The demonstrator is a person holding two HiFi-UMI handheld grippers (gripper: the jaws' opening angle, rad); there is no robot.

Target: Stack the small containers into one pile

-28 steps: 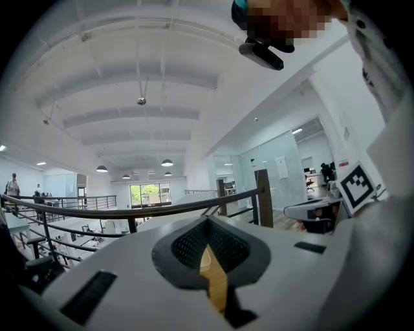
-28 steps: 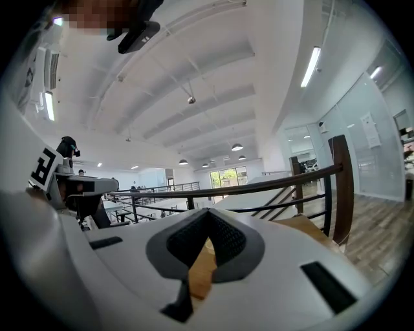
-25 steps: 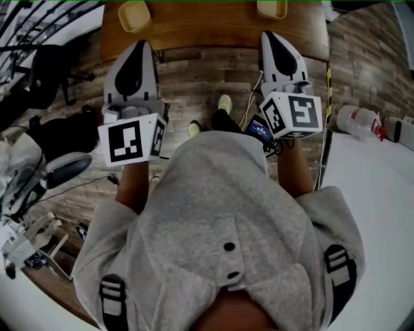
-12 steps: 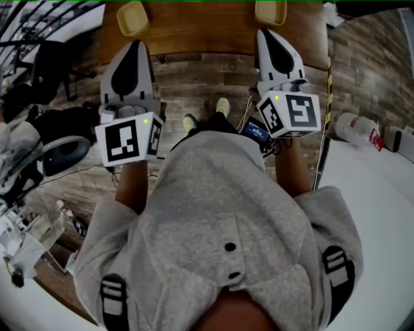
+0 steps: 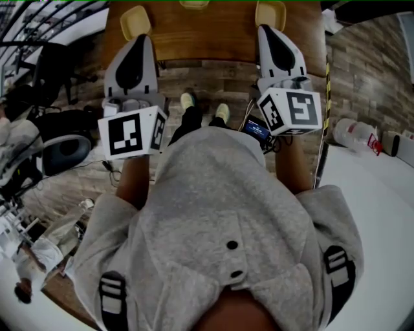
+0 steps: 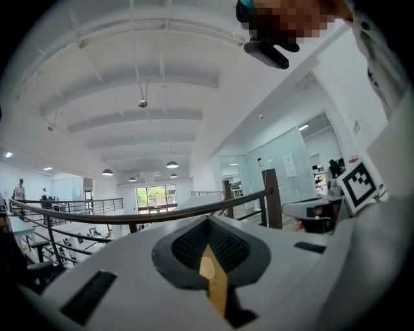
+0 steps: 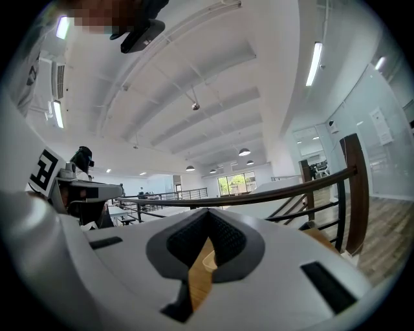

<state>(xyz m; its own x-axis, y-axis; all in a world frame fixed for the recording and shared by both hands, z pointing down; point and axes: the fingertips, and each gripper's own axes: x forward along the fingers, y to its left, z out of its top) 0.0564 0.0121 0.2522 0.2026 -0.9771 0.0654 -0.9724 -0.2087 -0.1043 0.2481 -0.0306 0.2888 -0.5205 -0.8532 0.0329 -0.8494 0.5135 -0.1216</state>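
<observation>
Three small yellow containers sit on the brown wooden table (image 5: 213,35) at the top of the head view: one at the left (image 5: 137,19), one at the top edge (image 5: 194,3), one at the right (image 5: 270,13). My left gripper (image 5: 141,40) points at the table's near edge, just short of the left container, jaws shut and empty. My right gripper (image 5: 265,29) is also shut and empty, its tip over the table edge below the right container. In the left gripper view the left gripper (image 6: 208,223) shows only a slit of wood. In the right gripper view, a pale container rim (image 7: 211,259) shows through the right gripper (image 7: 208,213).
The person's grey hooded top fills the lower head view, their shoes (image 5: 187,100) on the wood floor by the table. A black chair (image 5: 65,152) stands left. A plastic bottle (image 5: 352,123) lies near a white tabletop (image 5: 375,194) at the right. A railing (image 6: 129,216) runs beyond the table.
Both grippers have moved forward toward the table and risen a little. The table reaches further into view, and a third container now shows at the top edge. The person's feet have stepped forward.
</observation>
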